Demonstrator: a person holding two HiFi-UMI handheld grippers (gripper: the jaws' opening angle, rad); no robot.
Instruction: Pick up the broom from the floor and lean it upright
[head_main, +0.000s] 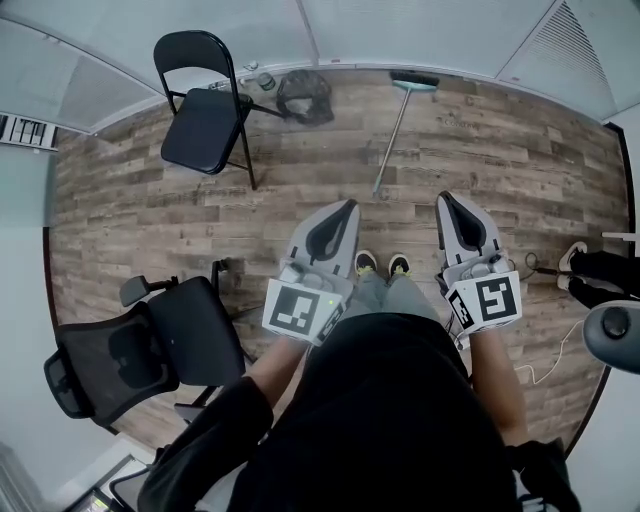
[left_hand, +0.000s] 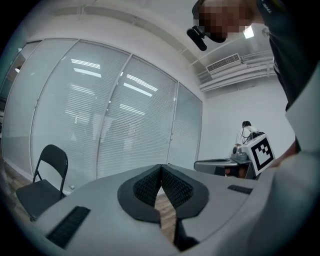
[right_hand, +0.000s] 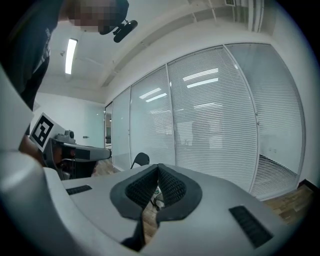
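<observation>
The broom (head_main: 398, 120) lies flat on the wooden floor ahead of me, its teal head (head_main: 414, 81) near the far glass wall and its pale handle running back toward my feet. My left gripper (head_main: 349, 207) and right gripper (head_main: 444, 199) are held level in front of my body, both well short of the broom's handle end. Both are shut with nothing between the jaws. In the left gripper view the gripper (left_hand: 161, 167) shows closed black pads, and in the right gripper view the gripper (right_hand: 158, 167) is closed too. The broom is hidden in both gripper views.
A black folding chair (head_main: 207, 108) stands at the far left, with a dark bag (head_main: 304, 96) on the floor beside it. A black office chair (head_main: 140, 350) is close on my left. Cables (head_main: 545, 268) and a dark object lie at the right. Glass walls with blinds (left_hand: 120, 115) enclose the room.
</observation>
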